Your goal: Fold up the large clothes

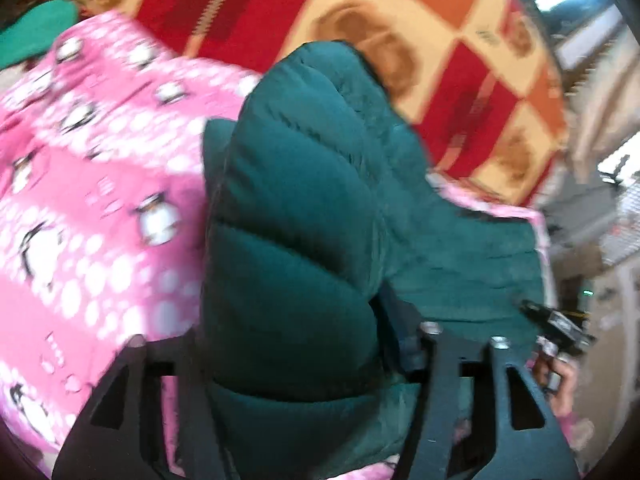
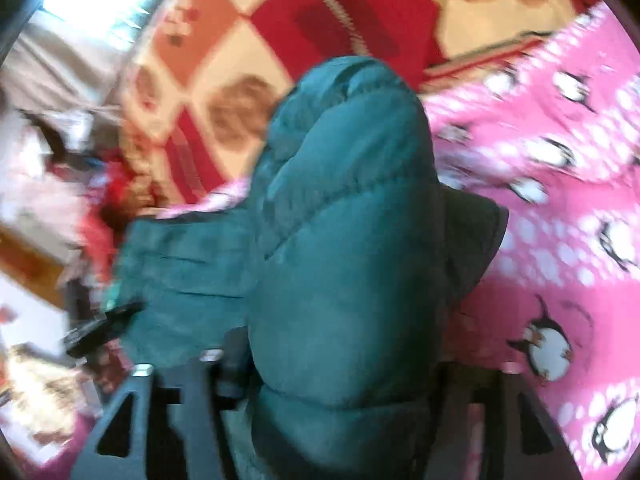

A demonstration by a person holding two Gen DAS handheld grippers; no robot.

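Both grippers gripped the teal puffer jacket (image 1: 296, 216) w/ jaws part-open round thick padding: left gripper (image 1: 296, 364) on one bunched edge, right gripper (image 2: 340, 368) on another, prob. to carry a fold over. Jacket lay on pink penguin blanket (image 1: 80, 200).

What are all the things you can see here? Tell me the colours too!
puffy jacket: one, dark teal, quilted, bunched up on the pink blanket, a fold of it between the jaws of both grippers.
penguin blanket: one, pink with white dots and black-and-white penguins, under the jacket.
checked blanket: one, red, orange and cream squares, beyond the pink one.
green cloth: one, far corner, too blurred to name.
left gripper: one, black, jacket between its jaws.
right gripper: one, black, jacket between its jaws.
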